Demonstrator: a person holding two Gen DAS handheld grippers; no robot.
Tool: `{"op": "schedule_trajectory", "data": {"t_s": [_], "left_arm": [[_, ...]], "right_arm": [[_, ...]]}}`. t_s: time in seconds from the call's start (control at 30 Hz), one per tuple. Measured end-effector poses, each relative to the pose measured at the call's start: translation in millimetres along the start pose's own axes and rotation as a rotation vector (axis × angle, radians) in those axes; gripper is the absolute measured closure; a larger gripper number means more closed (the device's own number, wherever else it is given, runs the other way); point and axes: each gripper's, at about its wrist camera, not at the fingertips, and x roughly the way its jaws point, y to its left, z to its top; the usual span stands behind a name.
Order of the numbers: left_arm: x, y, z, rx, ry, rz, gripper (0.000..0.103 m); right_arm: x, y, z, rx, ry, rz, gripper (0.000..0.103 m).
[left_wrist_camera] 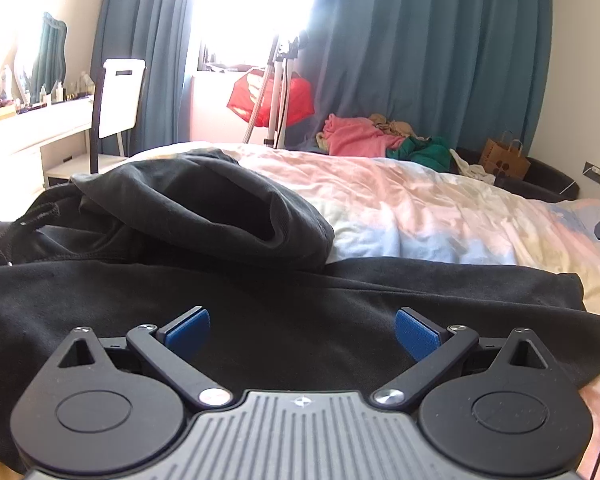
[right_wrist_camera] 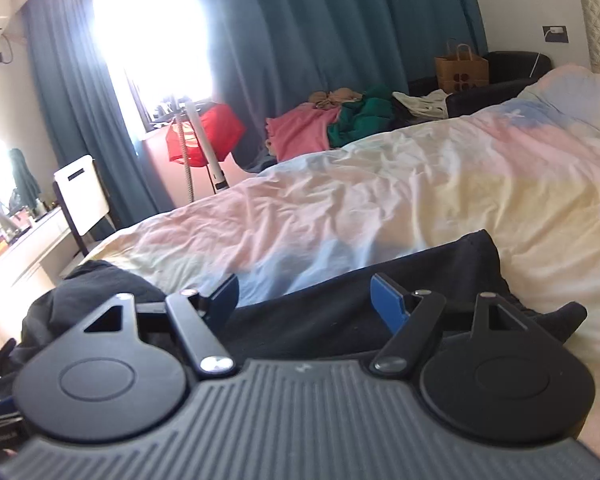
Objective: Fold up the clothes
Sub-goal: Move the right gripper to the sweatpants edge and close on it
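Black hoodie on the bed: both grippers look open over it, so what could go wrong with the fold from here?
1. The hood sits bunched and puffed, not flat; folding over it may leave a lump.
2. The drawstring trails loose and could snag.
3. The left gripper and right gripper stand open and empty, and the black hoodie lies on a rumpled duvet, so a grab might pinch bedding too.

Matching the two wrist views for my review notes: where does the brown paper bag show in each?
Left wrist: brown paper bag at the right, beyond the bed, in front of the teal curtain.
Right wrist: brown paper bag upper right, beside the dark armchair.
Shared landmark: the pink garment left of it.
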Motion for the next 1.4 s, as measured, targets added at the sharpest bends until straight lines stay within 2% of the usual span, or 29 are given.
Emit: {"op": "schedule_trajectory", "data": {"t_s": [0.2, 0.37, 0.43, 0.63, 0.8, 0.93, 1.13, 1.27, 1.4], "left_arm": [[-35, 6, 4, -0.013, -0.047, -0.007, 0.001], [-56, 5, 4, 0.013, -0.09, -0.004, 0.0], [-59, 3, 2, 0.023, -0.091, -0.003, 0.0], [-58, 0, -1, 0.047, -0.075, -0.001, 0.0], [-63, 8, 8, 0.027, -0.095, -0.004, 0.0], [-74, 25, 30, -0.002, -0.153, 0.03, 0.0], [-77, 76, 55, -0.09, -0.21, 0.084, 0.0], [-61, 118, 58, -0.185, -0.2, 0.183, 0.0], [-50, 149, 57, -0.234, -0.209, 0.267, 0.0]], "right_arm": [[-44, 42, -36, 0.021, 0.003, 0.111, 0.028], [-47, 77, -59, -0.162, 0.024, 0.128, 0.028], [-44, 84, -64, -0.189, 0.032, 0.13, 0.028], [-41, 86, -69, -0.184, 0.053, 0.122, 0.028], [-39, 82, -69, -0.164, 0.059, 0.13, 0.028], [-32, 85, -61, -0.126, 0.108, 0.224, 0.028], [18, 137, -22, -0.092, 0.138, 0.318, 0.028], [83, 200, -4, -0.094, 0.187, 0.39, 0.028], [153, 278, 3, -0.161, 0.246, 0.42, 0.029]]}}
